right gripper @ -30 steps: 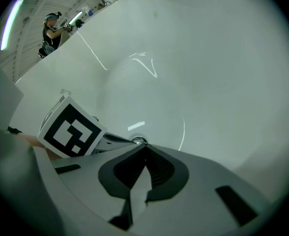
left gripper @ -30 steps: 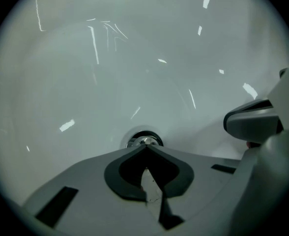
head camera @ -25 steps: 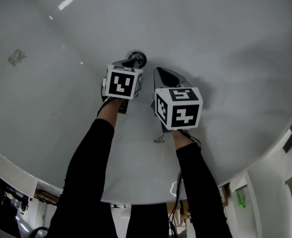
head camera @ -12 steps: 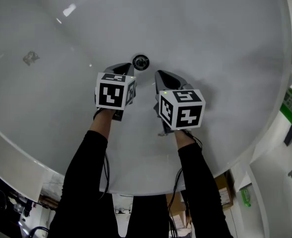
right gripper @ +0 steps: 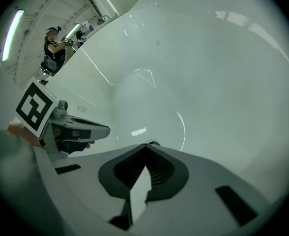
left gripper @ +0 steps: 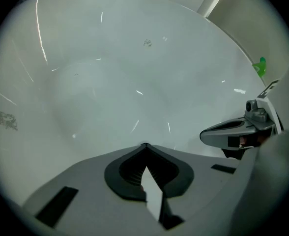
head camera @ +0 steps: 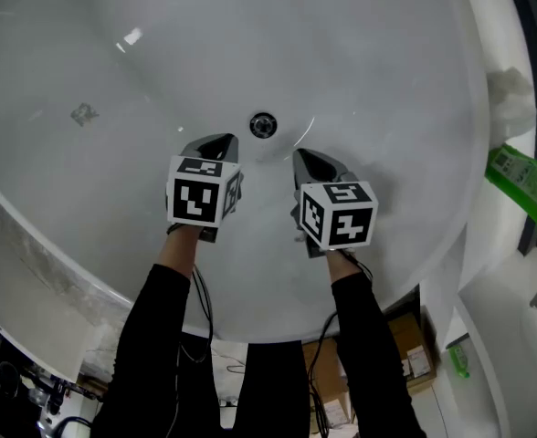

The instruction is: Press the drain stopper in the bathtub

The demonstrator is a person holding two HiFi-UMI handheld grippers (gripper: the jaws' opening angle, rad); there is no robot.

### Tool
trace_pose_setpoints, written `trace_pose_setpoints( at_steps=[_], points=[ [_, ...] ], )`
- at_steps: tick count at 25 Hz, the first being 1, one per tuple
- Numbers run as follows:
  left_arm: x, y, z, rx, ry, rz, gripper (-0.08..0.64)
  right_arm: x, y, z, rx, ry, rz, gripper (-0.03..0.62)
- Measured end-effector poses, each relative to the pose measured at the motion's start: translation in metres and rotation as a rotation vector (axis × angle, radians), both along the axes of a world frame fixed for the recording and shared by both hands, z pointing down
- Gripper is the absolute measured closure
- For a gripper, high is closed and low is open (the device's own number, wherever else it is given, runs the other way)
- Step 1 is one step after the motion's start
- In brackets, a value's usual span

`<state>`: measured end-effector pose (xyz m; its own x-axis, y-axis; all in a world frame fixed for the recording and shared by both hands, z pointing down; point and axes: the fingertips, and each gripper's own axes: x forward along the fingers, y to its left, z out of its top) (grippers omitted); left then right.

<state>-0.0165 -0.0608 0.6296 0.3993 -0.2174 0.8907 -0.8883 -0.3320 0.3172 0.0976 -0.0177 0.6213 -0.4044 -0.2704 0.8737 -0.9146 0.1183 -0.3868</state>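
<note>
Looking steeply down into the white bathtub (head camera: 369, 62), and both tools hang over its floor side by side in mid-frame. The left tool (head camera: 217, 141) is just left of centre and the right tool (head camera: 307, 158) just right of it, each pointing up the frame.

And there's the drain stopper (head camera: 263, 125), a small round metal disc with a dark ring. It is set in the tub floor near the centre of the head view, between the two tips and a little higher in the picture. Neither tip touches it: the left one lies down and to its left, the right one down and to its right.

Over to the left gripper view: jaws pressed together, tips meeting at a point, nothing caught between them, only bare tub wall beyond. The right tool pokes in at that frame's right edge.

The right gripper view shows the same: jaws closed tip to tip, nothing pinched. A thin dark arc peeks out just behind the tip, too small to tell what it is. The left tool shows at that frame's left.

Black sleeves (head camera: 154, 336) run from both tools down to the bottom of the head view. A green bottle (head camera: 524, 185) lies beyond the tub's rim at the right edge, well apart from the tools. A brown cardboard box (head camera: 378, 368) shows below the rim, lower middle.
</note>
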Motion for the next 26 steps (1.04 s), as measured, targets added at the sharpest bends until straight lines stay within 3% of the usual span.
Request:
trace_pose_setpoints(
  at_steps=[26],
  points=[
    [-0.02, 0.026, -0.092, 0.045, 0.053, 0.039, 0.555, -0.025, 0.037, -0.08, 0.031, -0.003, 0.039, 0.589]
  ],
)
